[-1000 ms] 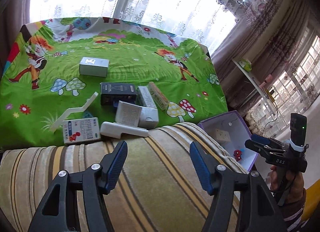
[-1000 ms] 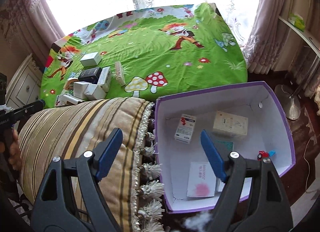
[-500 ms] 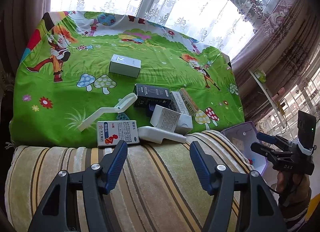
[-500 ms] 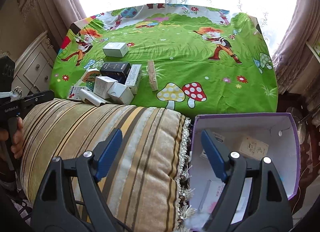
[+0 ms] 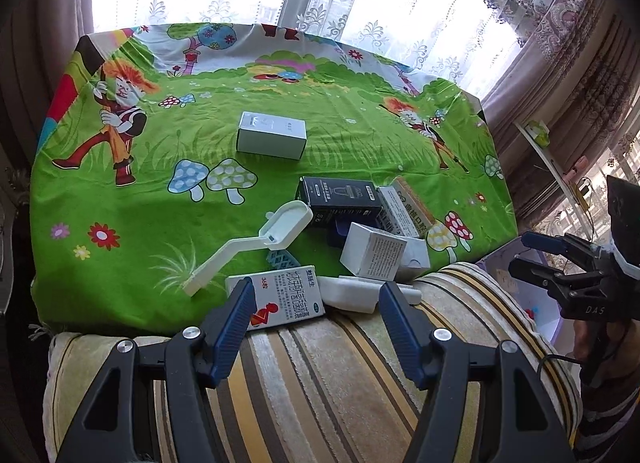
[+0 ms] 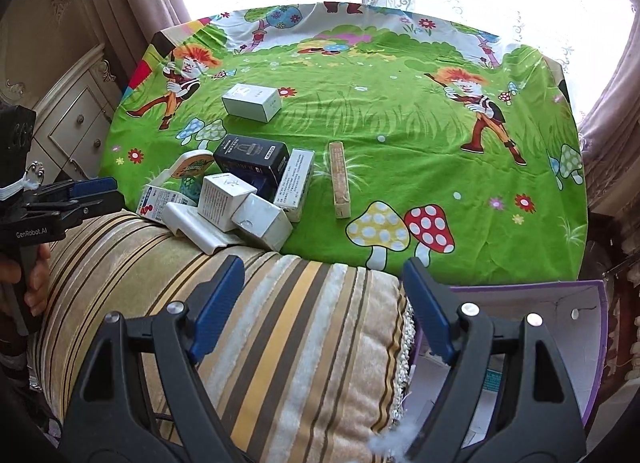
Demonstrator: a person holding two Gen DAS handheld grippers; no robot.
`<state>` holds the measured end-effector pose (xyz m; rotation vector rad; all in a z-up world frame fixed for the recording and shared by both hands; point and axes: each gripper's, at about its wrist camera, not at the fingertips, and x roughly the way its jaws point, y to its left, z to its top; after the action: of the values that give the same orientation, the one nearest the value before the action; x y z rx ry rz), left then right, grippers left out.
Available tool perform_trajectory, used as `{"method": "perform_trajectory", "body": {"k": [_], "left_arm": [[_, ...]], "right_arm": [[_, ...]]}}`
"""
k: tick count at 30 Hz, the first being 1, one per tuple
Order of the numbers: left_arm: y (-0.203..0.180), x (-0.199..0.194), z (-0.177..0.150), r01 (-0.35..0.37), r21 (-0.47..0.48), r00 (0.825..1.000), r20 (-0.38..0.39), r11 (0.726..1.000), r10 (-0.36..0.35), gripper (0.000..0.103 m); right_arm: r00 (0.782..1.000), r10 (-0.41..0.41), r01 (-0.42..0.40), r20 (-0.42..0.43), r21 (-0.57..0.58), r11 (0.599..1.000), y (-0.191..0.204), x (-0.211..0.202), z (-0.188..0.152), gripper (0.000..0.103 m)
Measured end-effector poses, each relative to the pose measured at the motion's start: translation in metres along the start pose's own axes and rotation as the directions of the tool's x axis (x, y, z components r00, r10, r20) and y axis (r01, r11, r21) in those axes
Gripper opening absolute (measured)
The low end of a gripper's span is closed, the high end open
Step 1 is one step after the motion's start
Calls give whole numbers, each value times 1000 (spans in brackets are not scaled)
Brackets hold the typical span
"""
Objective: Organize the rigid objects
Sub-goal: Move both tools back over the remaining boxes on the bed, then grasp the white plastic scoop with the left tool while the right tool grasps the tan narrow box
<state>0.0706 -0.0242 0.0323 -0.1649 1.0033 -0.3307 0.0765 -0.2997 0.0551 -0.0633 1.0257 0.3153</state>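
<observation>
Both grippers over striped cushion point(image 6: 248, 327), jaws apart, nothing between them

Left gripper point(image 5: 316, 313): released, empty, aimed at the near edge of the box cluster. Right gripper point(image 6: 324, 303): released, empty, above cushion's tasselled end, purple bin point(image 6: 560, 327) just beside its right finger

Boxes lie on green cartoon sheet point(image 6: 400, 111):
- white box point(image 5: 272, 137) alone, farther back, well apart from the rest
- black box point(image 5: 340, 199) in the cluster's middle
- red-and-white medicine box point(image 5: 286, 301) at near edge, touching the cushion
- small white cube box point(image 5: 372, 255) leaning on neighbours
- flat white piece point(image 5: 356, 293) resting on the cushion edge
- white hinged case point(image 5: 256, 247), open, left of cluster
- narrow tan box point(image 6: 339, 179) lying apart to the right

Bin sits lower, right of cushion; contents mostly hidden
</observation>
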Motion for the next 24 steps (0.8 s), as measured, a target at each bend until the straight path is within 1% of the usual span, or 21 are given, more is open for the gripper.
{"method": "perform_trajectory", "body": {"k": [6, 11, 18, 20, 22, 24], "left_arm": [[1, 20, 15, -42, 55, 999, -33, 998, 44, 65], [1, 43, 28, -77, 99, 993, -78, 992, 85, 55], [0, 70, 38, -113, 149, 983, -127, 982, 132, 50], [0, 77, 41, -124, 164, 979, -140, 979, 147, 44], [1, 82, 43, -130, 170, 976, -151, 977, 157, 40], [3, 87, 45, -135, 172, 974, -159, 976, 162, 34]], "right_arm": [[1000, 7, -7, -21, -4, 1000, -1, 20, 17, 83], [999, 0, 1, -43, 3, 1000, -6, 39, 32, 83], [996, -24, 25, -90, 7, 1000, -16, 71, 48, 83], [994, -37, 38, -103, 8, 999, -20, 81, 51, 83], [991, -54, 56, -123, 13, 998, -25, 90, 53, 83], [989, -54, 57, -137, 19, 998, -28, 98, 55, 83]]}}
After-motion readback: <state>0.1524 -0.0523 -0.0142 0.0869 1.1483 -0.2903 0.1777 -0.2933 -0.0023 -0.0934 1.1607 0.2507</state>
